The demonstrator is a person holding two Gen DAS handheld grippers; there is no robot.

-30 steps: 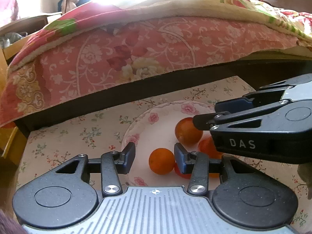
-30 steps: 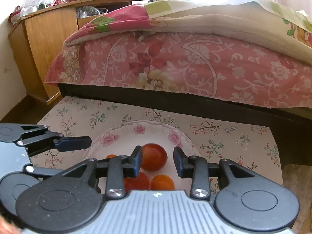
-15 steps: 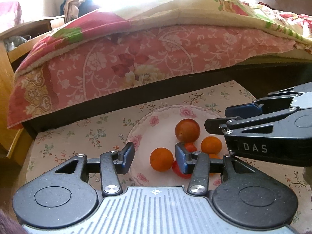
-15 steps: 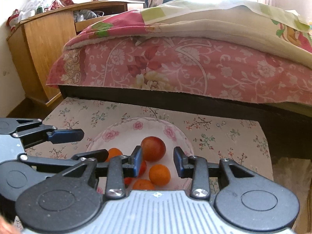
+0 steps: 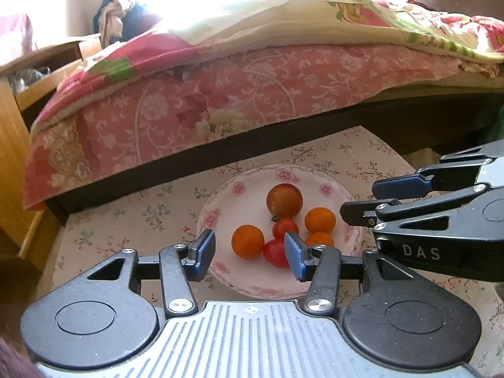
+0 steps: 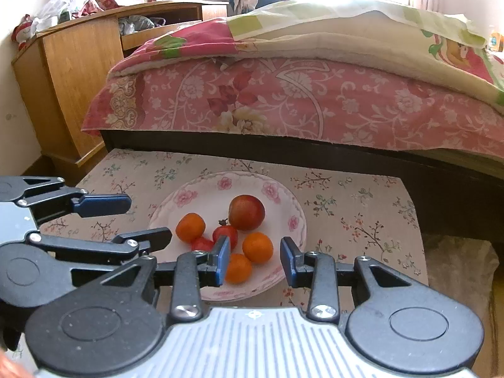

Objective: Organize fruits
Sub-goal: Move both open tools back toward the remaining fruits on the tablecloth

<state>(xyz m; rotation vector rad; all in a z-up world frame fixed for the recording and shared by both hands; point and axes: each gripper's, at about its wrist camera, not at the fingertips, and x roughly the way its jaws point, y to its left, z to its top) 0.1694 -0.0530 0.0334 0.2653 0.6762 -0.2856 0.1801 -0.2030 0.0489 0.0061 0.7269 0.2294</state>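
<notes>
Low table w/ a floral-print cloth (image 6: 356,208) sits right against a dark bed frame; pink floral bedspread (image 6: 283,100) hangs over the edge, cream quilt on top. Wooden bedside cabinet (image 6: 72,75) at 10 o'clock in my right view, clothes piled on it.

On the cloth, centre: round white plate w/ pink flower rim (image 6: 291,208). In it, six fruits clustered. Big red-brown round fruit (image 6: 246,208), maybe an apple or tomato, hard to say, at 12 o'clock of the pile. Small orange tangerine (image 6: 190,227) at 9 o'clock, another tangerine (image 6: 257,247) at 3 o'clock, a third (image 6: 238,268) at 6 o'clock by the near rim. Two small red tomatoes (image 6: 225,233) in the middle, touching.

My left gripper (image 5: 249,253) hangs above the near rim, pads spread wide, nothing in them. My right gripper (image 6: 253,263) likewise released, fingers apart, empty, over the plate's near edge; in the left view it comes in from 3 o'clock, beside the plate.
</notes>
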